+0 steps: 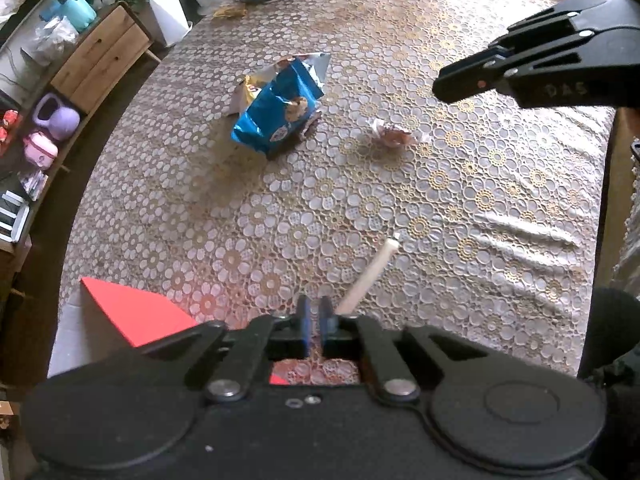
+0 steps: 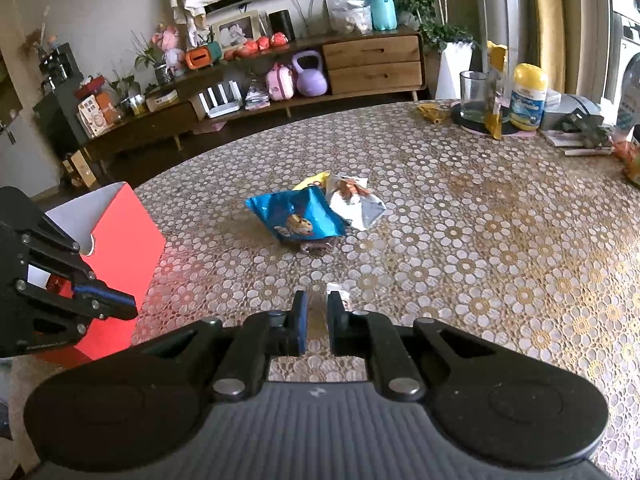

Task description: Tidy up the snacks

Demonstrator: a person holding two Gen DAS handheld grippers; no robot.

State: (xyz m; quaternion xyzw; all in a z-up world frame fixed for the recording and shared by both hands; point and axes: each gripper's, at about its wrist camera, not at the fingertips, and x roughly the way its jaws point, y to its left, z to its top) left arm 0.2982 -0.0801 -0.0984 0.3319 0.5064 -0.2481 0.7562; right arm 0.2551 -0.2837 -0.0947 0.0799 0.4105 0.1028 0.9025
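A blue cookie bag [image 1: 280,112] lies mid-table, also in the right wrist view [image 2: 298,216], with a silver snack packet [image 2: 354,202] and a yellow one [image 2: 310,181] touching behind it. A small wrapped candy [image 1: 394,136] lies right of the bag; its wrapper tip [image 2: 338,290] peeks past my right fingers. A red box [image 2: 120,256] with an open top stands at the left, its corner in the left wrist view [image 1: 136,312]. My left gripper [image 1: 315,316] is nearly shut with a cream stick [image 1: 370,276] beside its right finger. My right gripper [image 2: 317,322] is narrowly open and empty.
The table has a lace-pattern cloth [image 2: 480,240]. At the far right stand a glass [image 2: 474,96], a yellow-capped bottle [image 2: 528,96] and a yellow pouch [image 2: 496,92]. A wooden sideboard [image 2: 372,64] with clutter stands beyond the table edge.
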